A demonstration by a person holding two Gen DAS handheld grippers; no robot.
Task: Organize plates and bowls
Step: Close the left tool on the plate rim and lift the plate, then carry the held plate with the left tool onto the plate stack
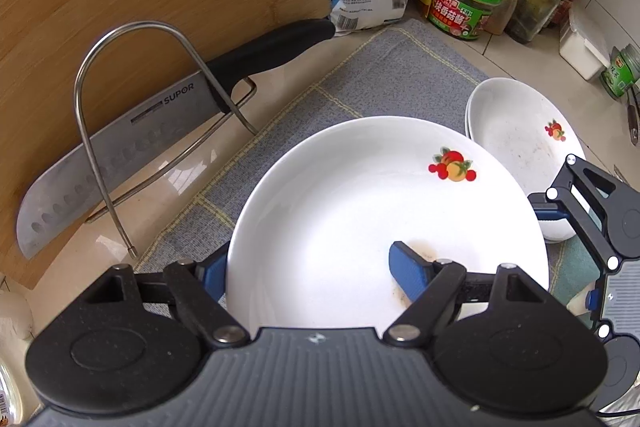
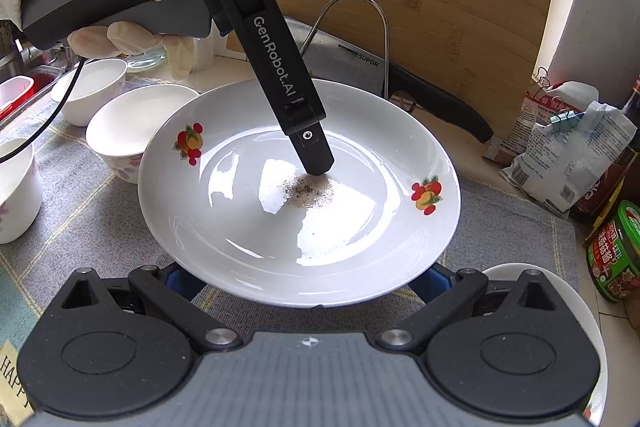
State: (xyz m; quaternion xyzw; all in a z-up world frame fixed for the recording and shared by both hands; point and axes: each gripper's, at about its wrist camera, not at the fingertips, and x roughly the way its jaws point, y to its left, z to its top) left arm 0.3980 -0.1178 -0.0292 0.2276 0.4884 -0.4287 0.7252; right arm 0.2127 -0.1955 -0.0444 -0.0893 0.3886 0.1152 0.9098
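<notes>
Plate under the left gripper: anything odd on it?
Yes. The plate has a dark speckled residue patch in its centre, just at the left gripper finger, so it looks unwashed. The stacked plates beside it look smudged too.
</notes>
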